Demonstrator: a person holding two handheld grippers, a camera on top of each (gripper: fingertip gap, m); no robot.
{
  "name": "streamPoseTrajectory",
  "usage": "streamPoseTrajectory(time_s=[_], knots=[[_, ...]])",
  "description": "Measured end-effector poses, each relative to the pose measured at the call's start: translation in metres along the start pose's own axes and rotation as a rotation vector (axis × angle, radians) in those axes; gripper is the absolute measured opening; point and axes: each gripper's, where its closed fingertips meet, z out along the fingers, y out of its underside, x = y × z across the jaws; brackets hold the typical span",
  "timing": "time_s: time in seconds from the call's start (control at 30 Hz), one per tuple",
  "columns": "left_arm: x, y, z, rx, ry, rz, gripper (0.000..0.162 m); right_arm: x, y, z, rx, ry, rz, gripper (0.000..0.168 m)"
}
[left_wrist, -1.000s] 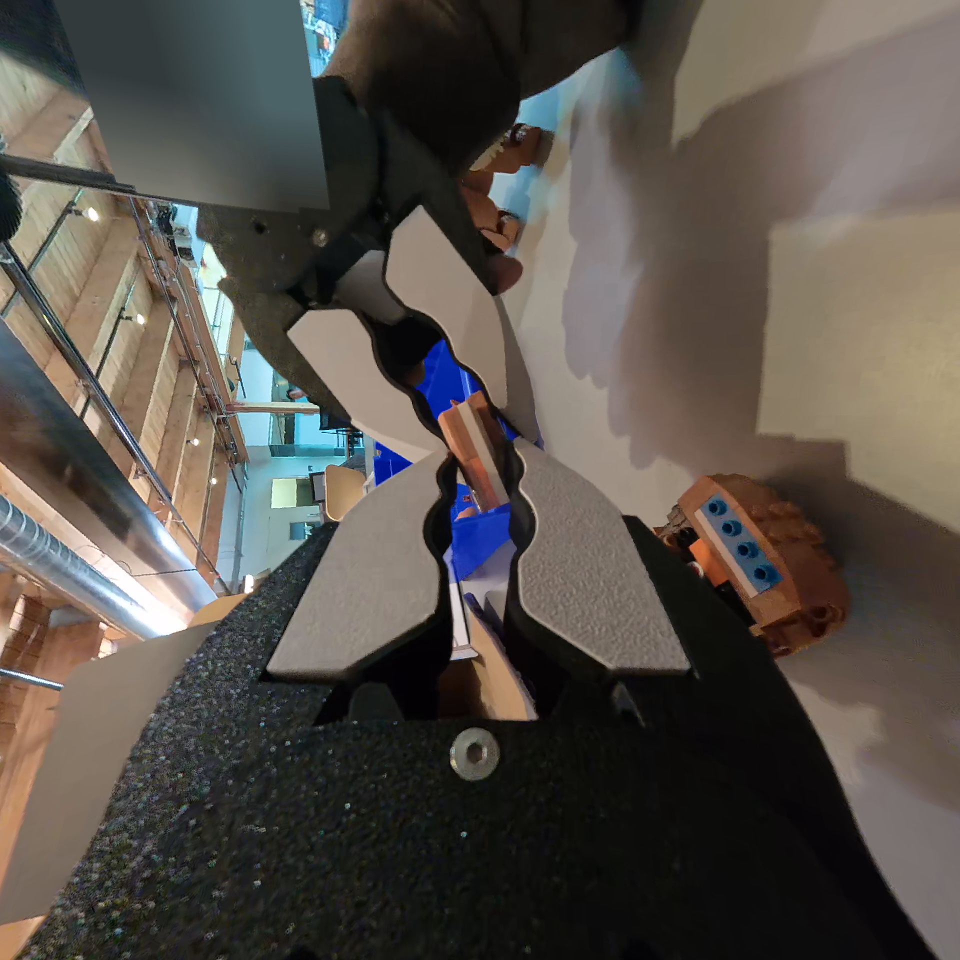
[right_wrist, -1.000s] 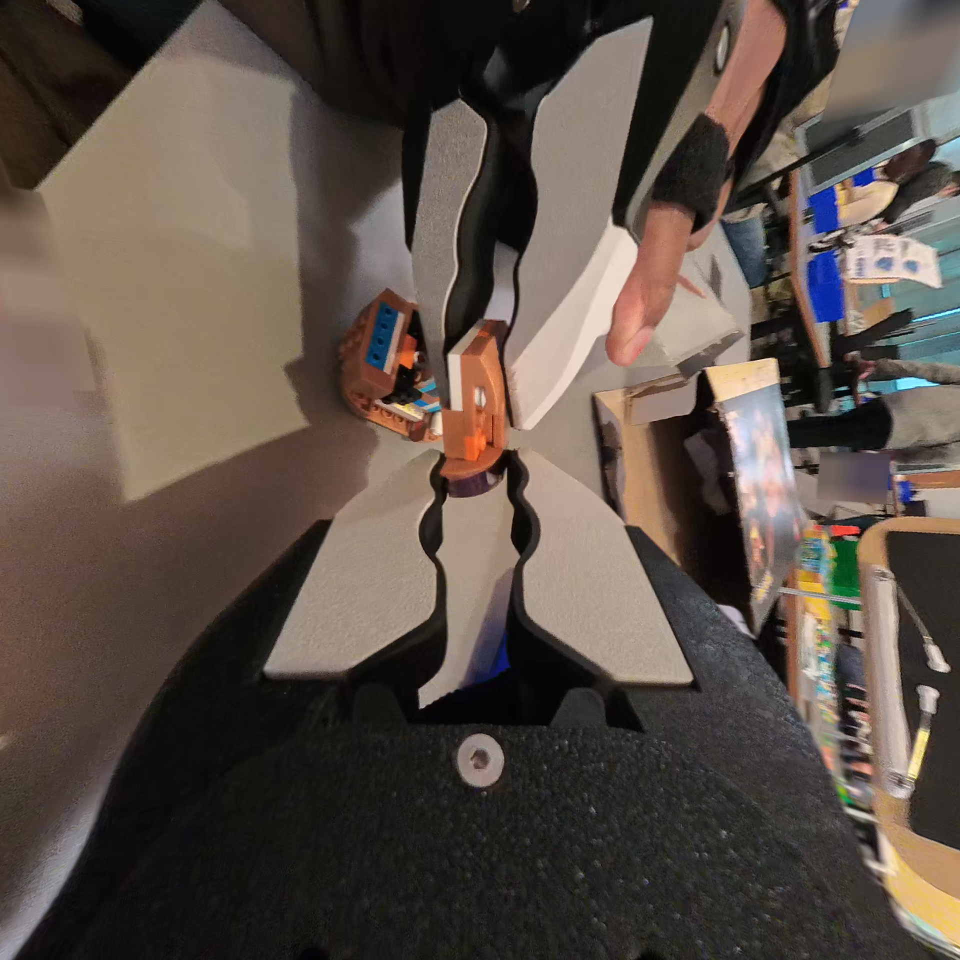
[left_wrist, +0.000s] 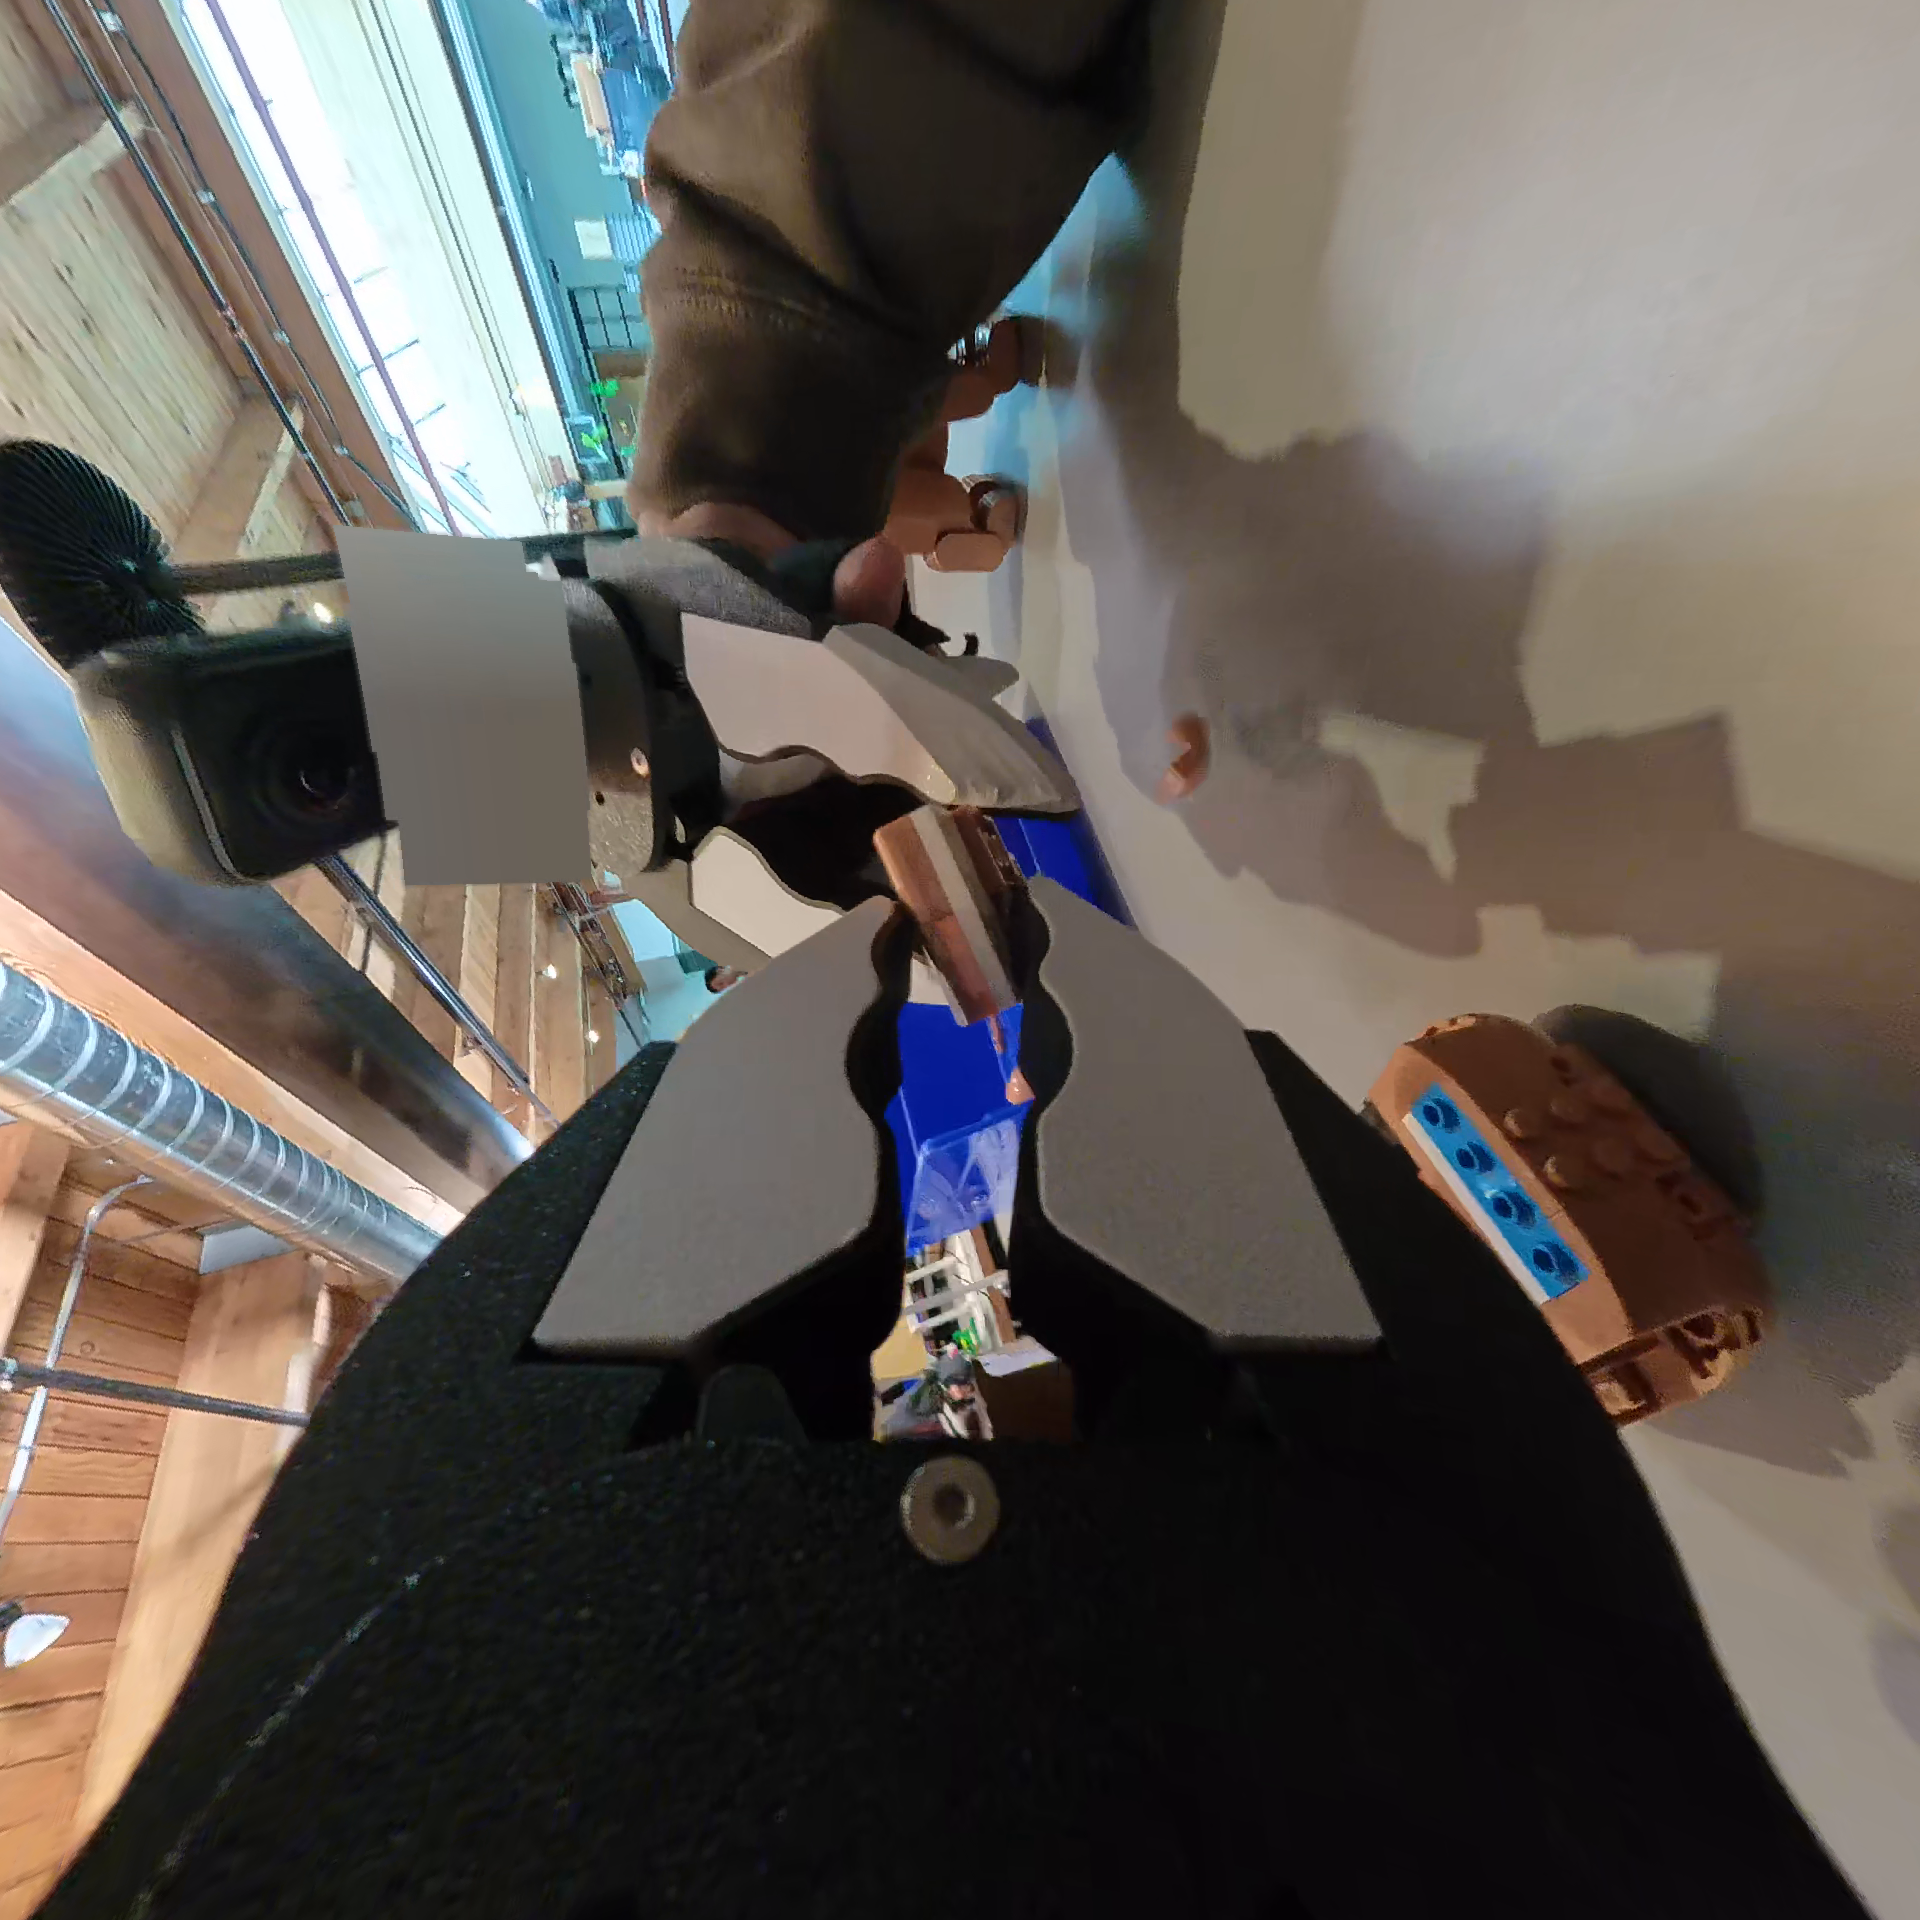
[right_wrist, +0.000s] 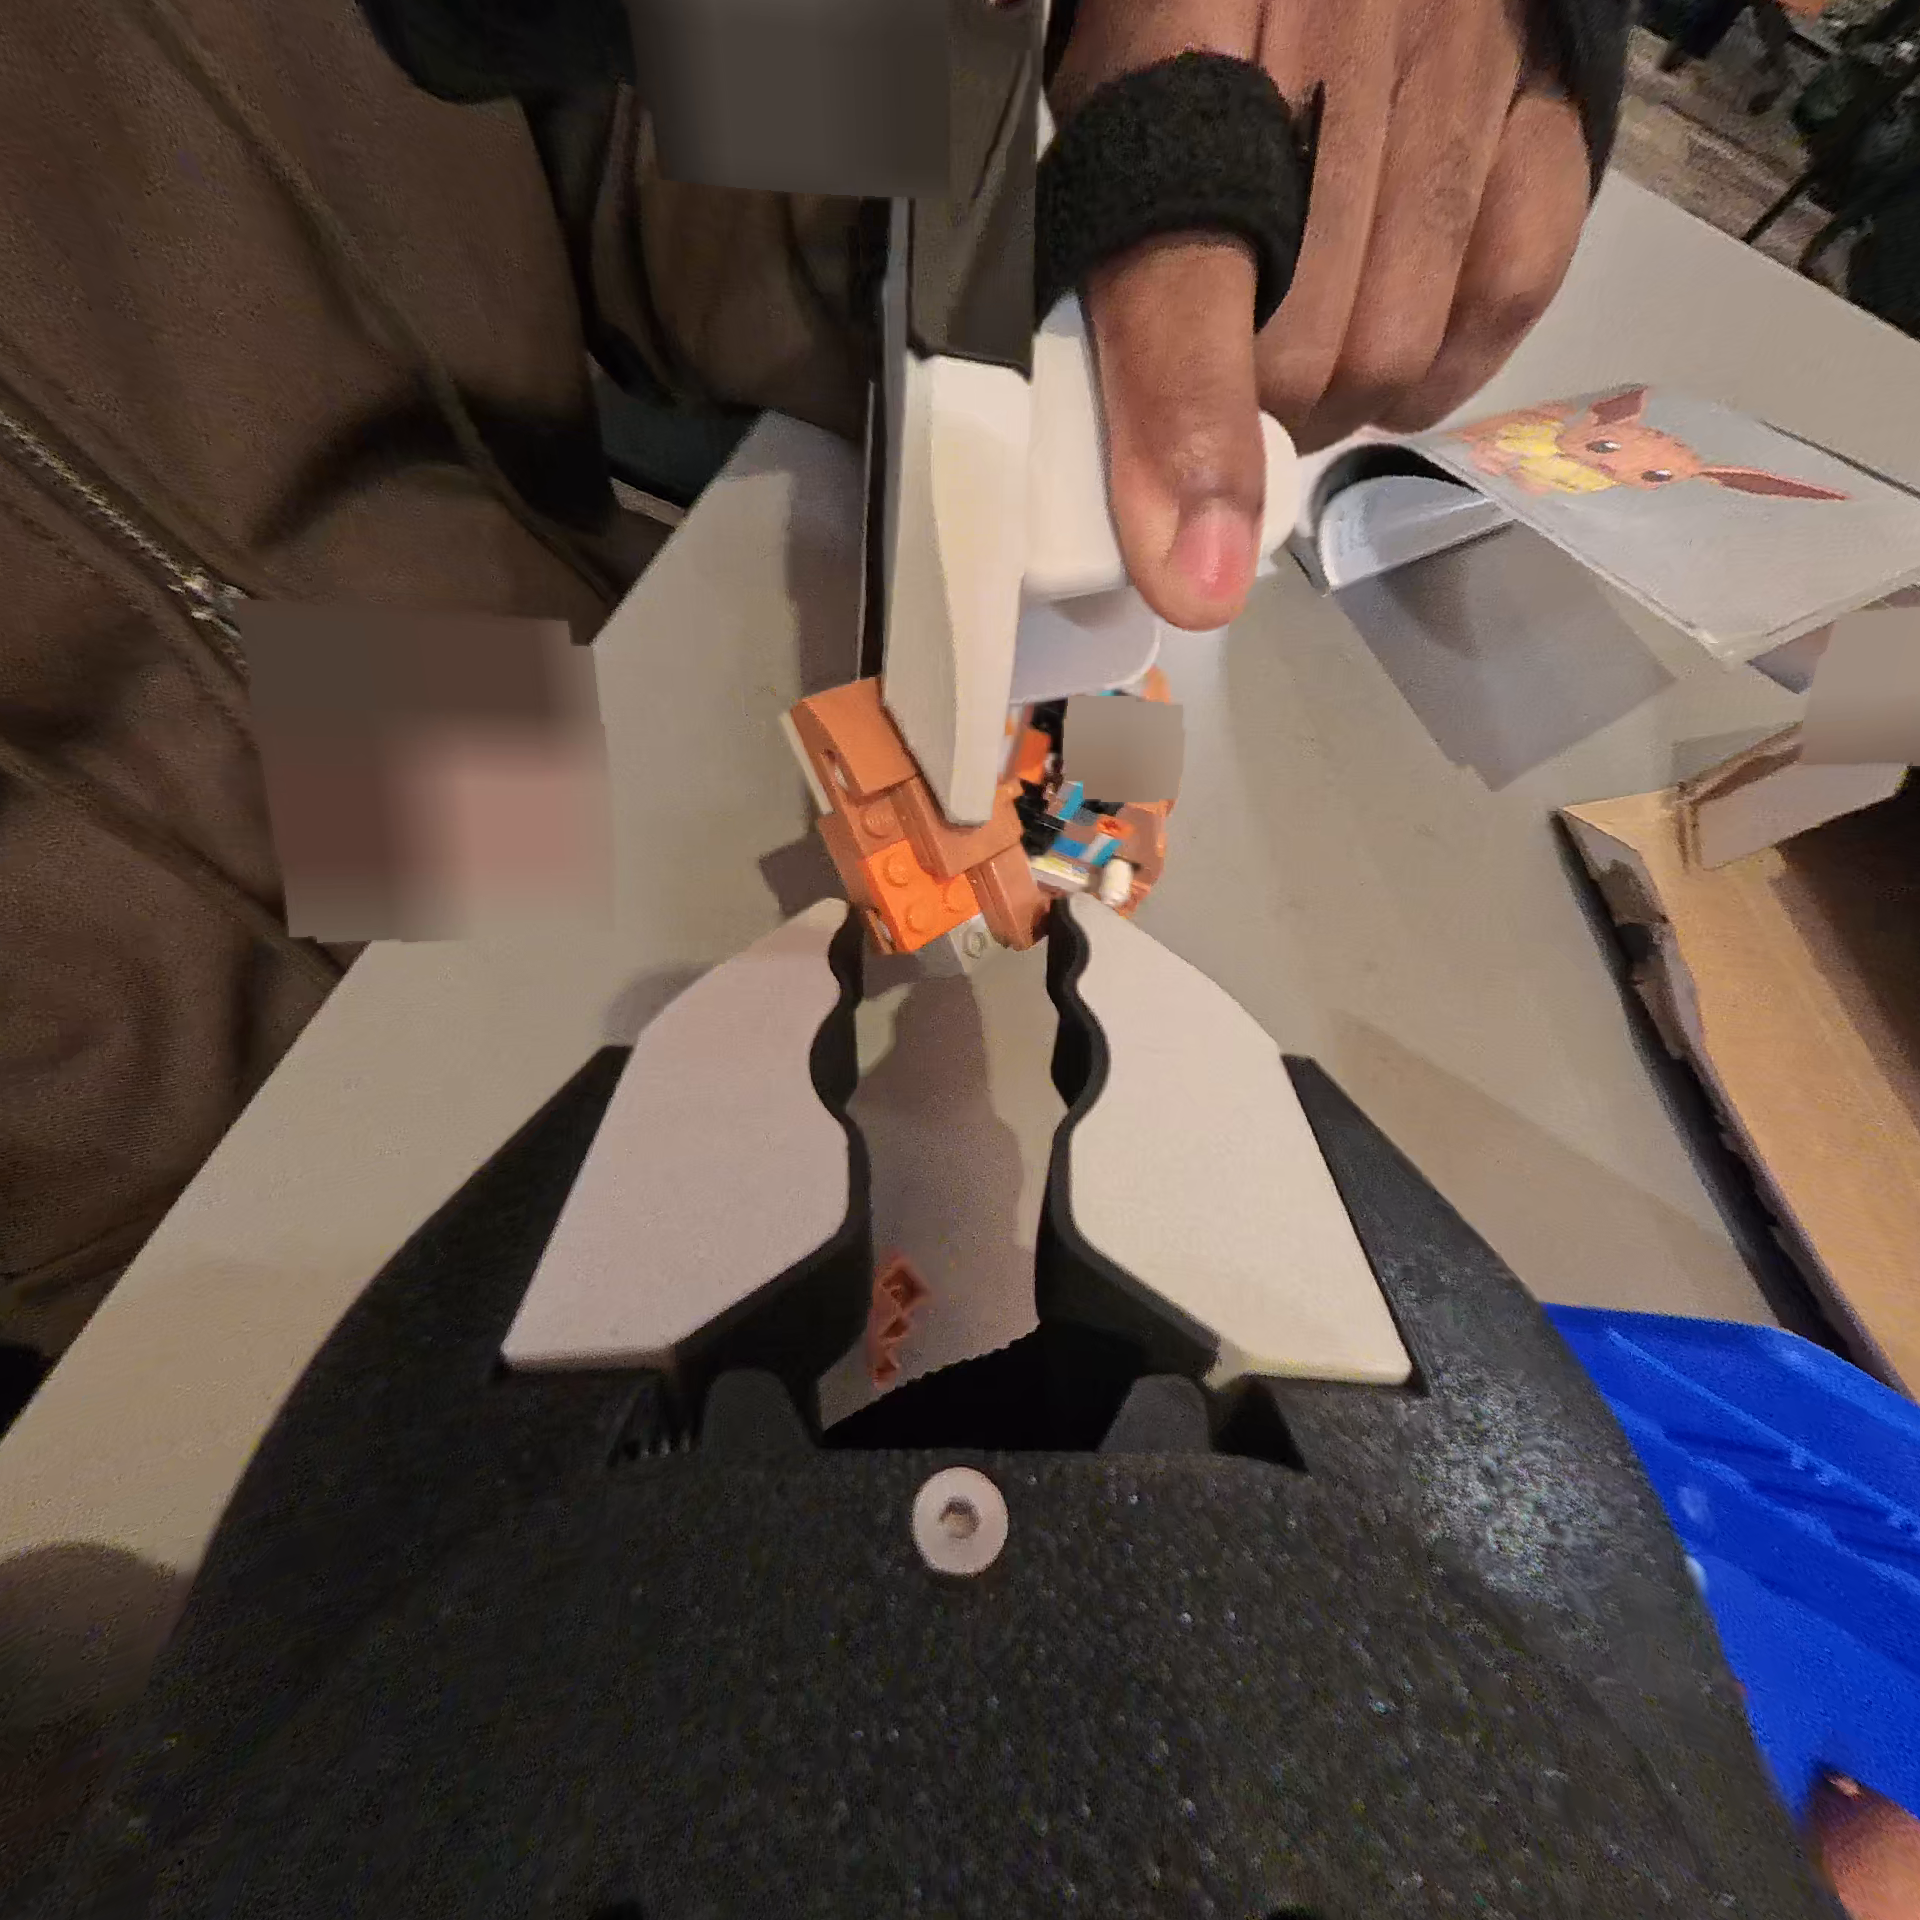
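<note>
Brick piece: one small brown-and-orange assembly, off the table, between both grippers
Left gripper: clamped on the piece's end
Right gripper: jaws parted, tips flanking the piece; grip unclear
Brick model: one larger brown build on the white table
Loose bricks: one brown below
Booklet: one, open
Blue bin: one

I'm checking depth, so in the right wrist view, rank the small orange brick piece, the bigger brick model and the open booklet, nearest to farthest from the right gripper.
1. small orange brick piece, between the right gripper fingers.
2. bigger brick model, just behind, slightly right.
3. open booklet, far upper right.
</note>
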Motion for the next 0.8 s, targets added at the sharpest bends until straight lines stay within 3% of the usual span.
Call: streamPoseTrajectory(time_s=[0.27, 0.43, 0.63, 0.8], knots=[[-0.005, 0.032, 0.001, -0.057, -0.033, -0.201, 0.017, 0.053, 0.019, -0.027, -0.133, 0.365, 0.012, 0.027], [-0.011, 0.048, 0.000, -0.105, -0.071, -0.274, 0.017, 0.067, 0.037, -0.063, -0.242, 0.611, 0.240, 0.026], [-0.009, 0.057, 0.004, -0.147, -0.069, -0.299, 0.017, 0.014, 0.082, -0.046, -0.334, 0.506, 0.386, 0.041], [-0.009, 0.057, 0.005, -0.153, -0.071, -0.302, 0.017, 0.007, 0.110, -0.041, -0.409, 0.428, 0.453, 0.049]])
